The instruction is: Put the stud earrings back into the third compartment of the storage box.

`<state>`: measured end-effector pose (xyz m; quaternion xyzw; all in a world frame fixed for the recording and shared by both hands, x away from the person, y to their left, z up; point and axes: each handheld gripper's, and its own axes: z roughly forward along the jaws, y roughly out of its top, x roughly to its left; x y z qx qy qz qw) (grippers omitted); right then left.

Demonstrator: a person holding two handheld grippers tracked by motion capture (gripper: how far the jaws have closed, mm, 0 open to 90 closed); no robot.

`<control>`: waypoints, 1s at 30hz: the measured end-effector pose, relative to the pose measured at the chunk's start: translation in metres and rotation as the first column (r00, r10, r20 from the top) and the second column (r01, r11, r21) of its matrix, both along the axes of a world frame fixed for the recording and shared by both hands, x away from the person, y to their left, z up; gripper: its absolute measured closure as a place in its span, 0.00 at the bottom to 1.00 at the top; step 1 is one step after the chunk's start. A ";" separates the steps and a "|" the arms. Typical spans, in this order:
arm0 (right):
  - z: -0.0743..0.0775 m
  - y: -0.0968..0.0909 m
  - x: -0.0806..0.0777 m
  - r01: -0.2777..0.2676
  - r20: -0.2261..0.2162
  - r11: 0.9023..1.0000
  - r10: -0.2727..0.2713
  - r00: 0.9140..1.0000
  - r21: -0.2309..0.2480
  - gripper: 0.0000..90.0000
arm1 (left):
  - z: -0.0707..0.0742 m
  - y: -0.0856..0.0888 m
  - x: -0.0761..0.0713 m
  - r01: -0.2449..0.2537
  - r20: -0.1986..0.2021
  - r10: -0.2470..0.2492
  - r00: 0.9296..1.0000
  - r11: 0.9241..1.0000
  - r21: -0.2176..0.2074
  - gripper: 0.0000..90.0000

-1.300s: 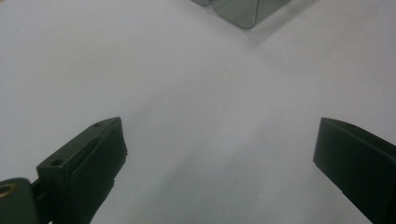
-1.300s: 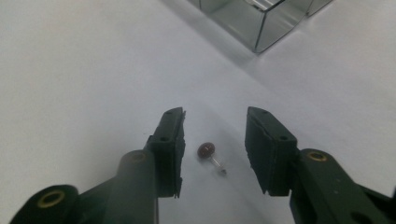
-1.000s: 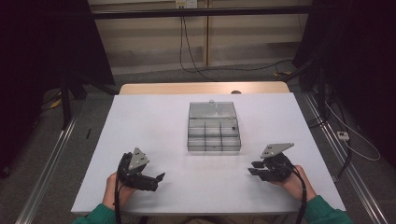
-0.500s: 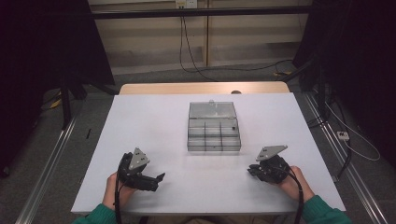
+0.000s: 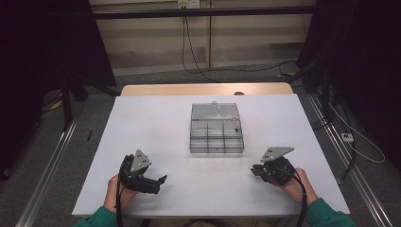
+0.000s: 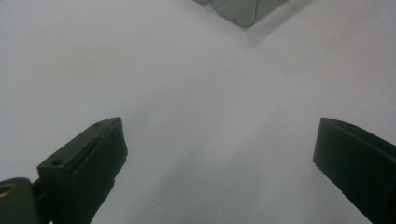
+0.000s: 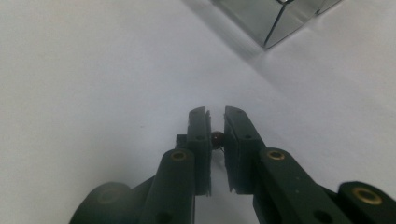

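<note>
Between the right gripper's [image 7: 215, 122] just-closed jaws, small round dark-red bead [image 7: 216, 138], left gripper's [image 6: 219, 154] jaws wide

Resting low over the near edge, both forearms coming in from the bottom in green sleeves. Left gripper [image 5: 158, 182] lying tilted on its side, jaws standing wide apart, nothing between them. Right gripper [image 7: 215, 126] having just been closing, pads now pinching a small dark red bead [image 7: 216, 138].

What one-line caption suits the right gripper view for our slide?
Right tool nearly shut on a small dark red bead, above the white table near the clear compartment box.
</note>
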<state>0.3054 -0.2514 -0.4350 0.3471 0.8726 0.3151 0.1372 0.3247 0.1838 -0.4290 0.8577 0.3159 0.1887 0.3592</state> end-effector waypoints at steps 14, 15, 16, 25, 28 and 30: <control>0.006 0.000 -0.002 0.031 0.046 0.999 -0.032 0.998 0.034 0.91 | -0.001 -0.001 0.000 -0.003 0.000 0.003 1.000 1.000 -0.002 0.03; 0.007 0.001 -0.002 0.036 0.049 0.998 -0.038 0.998 0.043 0.91 | 0.000 -0.001 0.000 0.002 -0.001 -0.002 1.000 1.000 0.004 0.03; 0.008 0.001 -0.002 0.037 0.053 0.998 -0.040 0.998 0.048 0.91 | -0.001 -0.001 0.000 0.002 -0.002 -0.002 1.000 1.000 0.004 0.03; 0.012 0.002 -0.002 0.048 0.095 0.997 -0.054 0.994 0.064 0.91 | -0.001 -0.001 0.000 0.002 -0.004 -0.002 1.000 1.000 0.003 0.03; 0.014 0.003 -0.002 0.054 0.104 0.996 -0.061 0.993 0.067 0.91 | -0.001 -0.002 0.000 0.002 -0.004 -0.002 1.000 1.000 0.004 0.03; 0.015 0.003 -0.002 0.062 0.110 0.995 -0.070 0.991 0.073 0.91 | -0.001 -0.002 0.000 0.003 -0.004 -0.003 1.000 1.000 0.003 0.03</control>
